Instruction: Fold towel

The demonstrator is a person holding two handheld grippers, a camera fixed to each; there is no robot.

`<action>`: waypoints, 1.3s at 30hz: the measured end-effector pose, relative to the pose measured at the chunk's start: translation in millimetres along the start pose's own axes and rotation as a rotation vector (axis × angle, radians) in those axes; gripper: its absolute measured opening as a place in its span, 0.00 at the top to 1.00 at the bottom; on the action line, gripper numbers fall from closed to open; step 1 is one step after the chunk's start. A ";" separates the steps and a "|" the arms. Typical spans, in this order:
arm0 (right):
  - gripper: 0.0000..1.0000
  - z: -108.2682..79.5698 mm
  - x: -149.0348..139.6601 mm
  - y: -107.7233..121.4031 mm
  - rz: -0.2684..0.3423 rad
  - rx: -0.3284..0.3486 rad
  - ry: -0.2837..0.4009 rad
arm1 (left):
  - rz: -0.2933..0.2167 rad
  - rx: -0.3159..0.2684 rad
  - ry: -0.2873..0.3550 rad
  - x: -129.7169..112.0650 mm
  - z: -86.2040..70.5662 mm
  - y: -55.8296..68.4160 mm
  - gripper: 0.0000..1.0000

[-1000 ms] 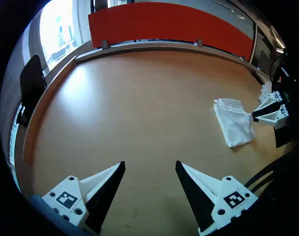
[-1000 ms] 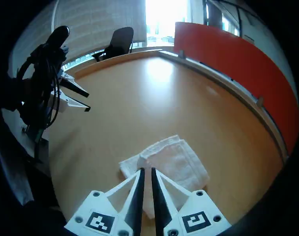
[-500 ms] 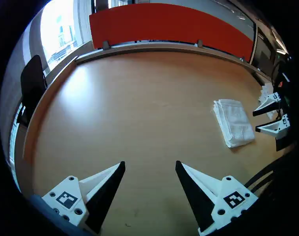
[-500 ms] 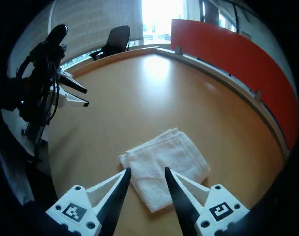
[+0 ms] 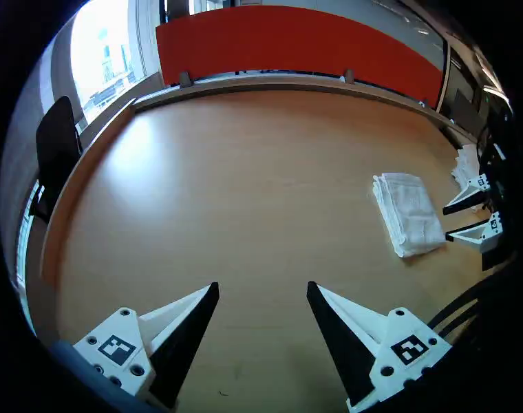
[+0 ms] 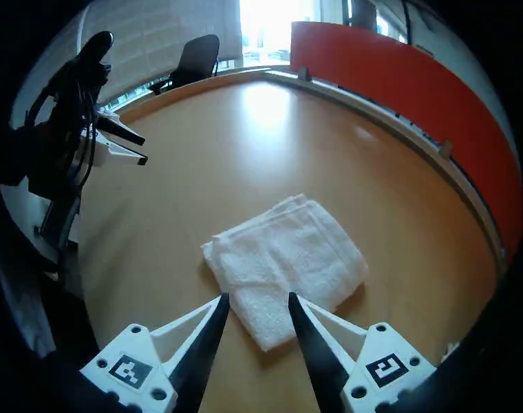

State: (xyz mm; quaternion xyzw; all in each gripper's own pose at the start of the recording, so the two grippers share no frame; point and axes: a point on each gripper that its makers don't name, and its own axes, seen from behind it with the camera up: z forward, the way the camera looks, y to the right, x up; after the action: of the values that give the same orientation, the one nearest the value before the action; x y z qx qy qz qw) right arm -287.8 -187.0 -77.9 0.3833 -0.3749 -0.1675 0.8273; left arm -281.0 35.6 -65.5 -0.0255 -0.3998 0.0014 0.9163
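Observation:
A white towel [image 6: 285, 258] lies folded into a thick rectangle on the wooden table [image 6: 261, 151]; in the left gripper view the towel [image 5: 408, 213] sits at the right side. My right gripper [image 6: 256, 306] is open just behind the towel's near edge, nothing between its fingers; it also appears in the left gripper view [image 5: 463, 220], open, beside the towel. My left gripper [image 5: 261, 289] stands open over bare table far from the towel, and in the right gripper view it [image 6: 127, 141] shows at the far left, held by a dark-sleeved hand.
A red partition [image 5: 289, 38] runs along the table's far edge. A black office chair [image 5: 55, 148] stands by the window at the left. More white cloth [image 5: 466, 165] lies at the table's right edge.
My right gripper opened, let go of the towel's edge and drew back; the towel now lies flat and folded. The left gripper has not moved.

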 end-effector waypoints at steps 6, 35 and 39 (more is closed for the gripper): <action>0.34 1.3 -20.9 2.1 0.021 -0.008 -0.033 | -0.001 -0.001 -0.003 -1.0 0.8 0.5 0.05; 0.58 6.5 -66.6 11.0 0.046 -0.039 -0.117 | -0.004 -0.005 -0.003 0.6 2.6 3.9 0.05; 0.67 7.6 -67.0 13.2 0.051 -0.049 -0.117 | -0.003 -0.006 -0.002 0.8 2.6 4.1 0.05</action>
State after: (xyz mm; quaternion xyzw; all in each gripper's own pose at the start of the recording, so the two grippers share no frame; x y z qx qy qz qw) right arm -338.0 -144.4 -97.6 0.3431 -0.4279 -0.1777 0.8171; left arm -282.4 39.8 -63.4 -0.0277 -0.4009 -0.0011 0.9157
